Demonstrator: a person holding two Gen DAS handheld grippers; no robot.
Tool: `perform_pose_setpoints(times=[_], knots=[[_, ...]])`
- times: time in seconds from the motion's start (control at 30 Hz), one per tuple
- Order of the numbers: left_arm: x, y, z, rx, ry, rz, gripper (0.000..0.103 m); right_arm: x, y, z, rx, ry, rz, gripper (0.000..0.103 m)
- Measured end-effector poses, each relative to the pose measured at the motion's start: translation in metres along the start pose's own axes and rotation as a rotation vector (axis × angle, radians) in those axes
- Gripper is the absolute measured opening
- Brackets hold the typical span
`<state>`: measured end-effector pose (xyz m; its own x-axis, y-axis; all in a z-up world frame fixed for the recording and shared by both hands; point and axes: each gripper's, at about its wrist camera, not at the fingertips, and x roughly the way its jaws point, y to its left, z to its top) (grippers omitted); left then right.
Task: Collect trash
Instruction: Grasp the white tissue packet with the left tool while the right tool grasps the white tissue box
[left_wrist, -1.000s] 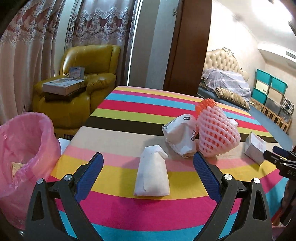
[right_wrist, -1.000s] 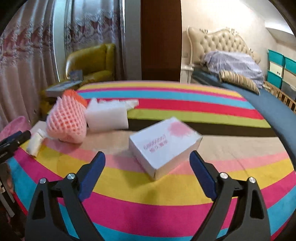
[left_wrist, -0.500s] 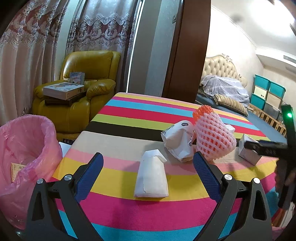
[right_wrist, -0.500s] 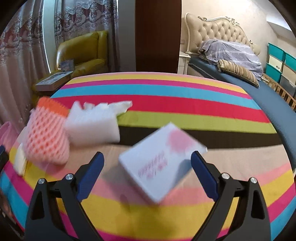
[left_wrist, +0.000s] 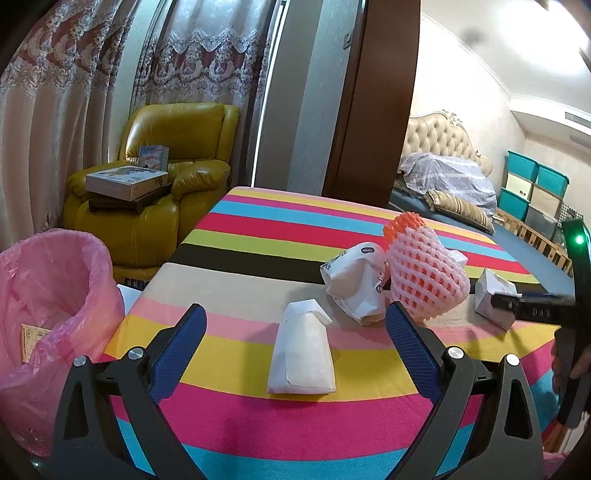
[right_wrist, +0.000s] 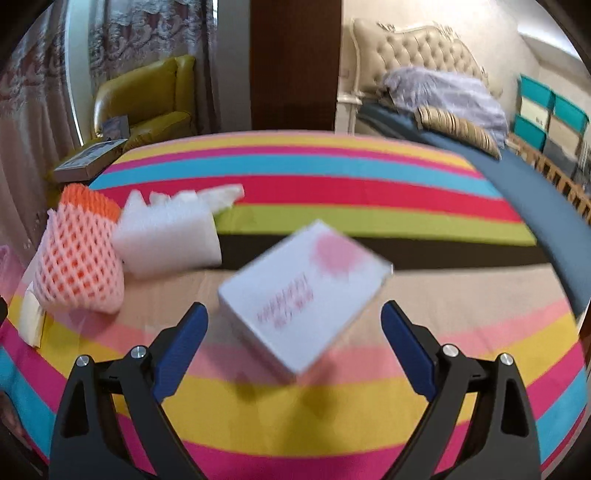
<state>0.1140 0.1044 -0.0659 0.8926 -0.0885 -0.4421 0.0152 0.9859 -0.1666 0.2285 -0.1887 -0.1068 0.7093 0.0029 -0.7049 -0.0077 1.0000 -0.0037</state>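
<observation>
Both tongs spread and empty, left tongs (left_wrist: 295, 343) before the folded white paper packet (left_wrist: 302, 350), right tongs (right_wrist: 293, 343) before the small white carton (right_wrist: 306, 291) beside the foam fruit net (left_wrist: 424, 273); striped bench (left_wrist: 258, 236) trash uncollected, pink-lined bin (left_wrist: 51, 295) at its left edge.
</observation>
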Motion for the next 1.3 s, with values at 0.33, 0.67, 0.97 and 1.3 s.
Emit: perform_pose_setpoints(times=[0.33,0.67,0.97,1.3], knots=[[-0.001,-0.001,0.0,0.0,-0.01,-0.003,0.091,0.022,0.028,0.014,-0.012,0.035,0.029,0.092],[-0.002,0.0,-0.001,0.003,-0.013,-0.003,0.091,0.054,0.035,0.047,-0.048,0.032,-0.045,0.077],[0.003,0.0,0.0,0.004,0.025,0.008,0.091,0.006,0.015,0.013,-0.125,-0.062,0.027,0.077],[0.035,-0.004,0.003,0.041,0.205,0.058,0.091,-0.027,0.002,-0.018,-0.102,-0.101,0.103,0.077]])
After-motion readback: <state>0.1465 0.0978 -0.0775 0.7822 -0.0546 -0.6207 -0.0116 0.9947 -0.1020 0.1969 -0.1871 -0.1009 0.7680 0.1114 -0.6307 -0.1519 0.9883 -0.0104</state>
